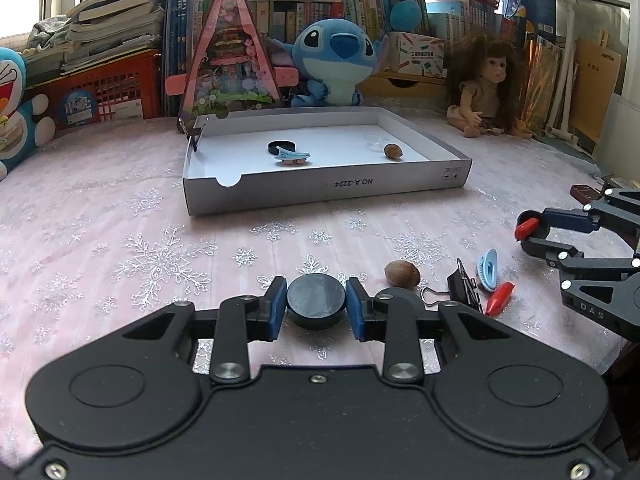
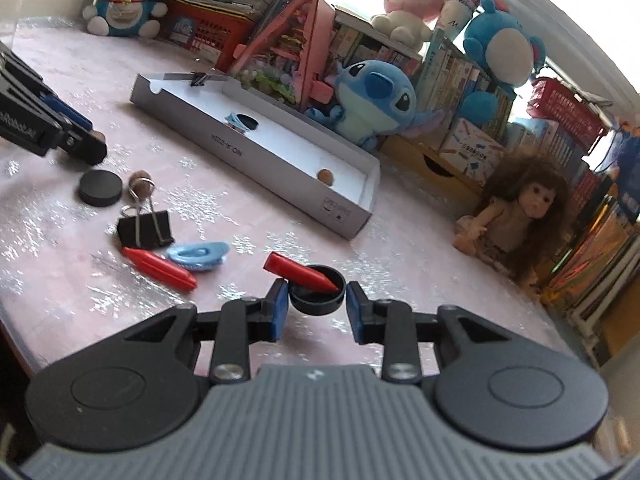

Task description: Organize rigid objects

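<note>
My left gripper (image 1: 316,304) is shut on a flat black disc (image 1: 316,296), with a blue pad pressing each side. A second black disc (image 2: 100,188) lies on the cloth just beyond the left gripper (image 2: 86,148). Beside it are a nut (image 2: 140,182), a black binder clip (image 2: 146,226), a blue hair clip (image 2: 198,254) and a red crayon (image 2: 160,268). My right gripper (image 2: 317,300) is shut on a small black cup (image 2: 316,304) with another red crayon (image 2: 300,270) lying in it. The left wrist view shows the right gripper (image 1: 534,232) at the right edge.
A shallow white tray (image 1: 320,190) stands mid-table holding a black disc (image 1: 282,146), a blue clip (image 1: 292,156) and a nut (image 1: 393,151). A binder clip (image 1: 196,136) sits on its left rim. Plush toys, a doll (image 1: 480,88), books and baskets line the back.
</note>
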`<state>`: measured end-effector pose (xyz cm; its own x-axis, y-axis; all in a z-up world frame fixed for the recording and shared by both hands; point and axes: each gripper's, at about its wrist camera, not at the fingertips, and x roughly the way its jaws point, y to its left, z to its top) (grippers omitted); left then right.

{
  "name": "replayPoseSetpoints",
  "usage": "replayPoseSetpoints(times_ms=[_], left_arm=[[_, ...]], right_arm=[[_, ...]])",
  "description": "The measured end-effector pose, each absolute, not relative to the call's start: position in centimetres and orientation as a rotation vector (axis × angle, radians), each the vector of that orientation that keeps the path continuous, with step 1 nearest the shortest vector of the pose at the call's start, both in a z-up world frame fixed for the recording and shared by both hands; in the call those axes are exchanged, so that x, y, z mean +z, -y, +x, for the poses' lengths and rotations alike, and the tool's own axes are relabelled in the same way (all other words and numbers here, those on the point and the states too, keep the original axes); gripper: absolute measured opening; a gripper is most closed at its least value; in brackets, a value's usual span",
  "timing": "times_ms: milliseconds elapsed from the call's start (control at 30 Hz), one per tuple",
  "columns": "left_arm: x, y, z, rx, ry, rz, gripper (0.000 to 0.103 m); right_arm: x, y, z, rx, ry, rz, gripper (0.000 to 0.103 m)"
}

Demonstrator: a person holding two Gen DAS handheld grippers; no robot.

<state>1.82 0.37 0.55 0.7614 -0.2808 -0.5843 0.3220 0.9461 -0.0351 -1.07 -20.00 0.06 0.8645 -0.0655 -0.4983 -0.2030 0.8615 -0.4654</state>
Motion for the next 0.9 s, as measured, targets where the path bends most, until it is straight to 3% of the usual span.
replayPoseSetpoints(times_ms=[133,533,700,900], left_arm=[[0.6,-0.3,1.8,-0.329,-0.626,0.069,0.030],[0.5,-0.3,2.0,-0.332,-0.631,0.066,0.030],[0.5,-0.3,2.0,-0.334,-0.630,0.070,0.030],[0.4,-0.3,2.1,-0.331,-0.633,0.068,0.030]], right_arm=[[0.9,20.4,-1.3,0.155,-0.548,-0.457,0.048],[0.6,20.6,-0.4,0.156,-0.570,-0.413,0.055],[0.8,21.3,1.5,0.172,-0.616,-0.306,0.070],[0.3,22.2,3.3,0.238,-0.657,-0.313,0.071]])
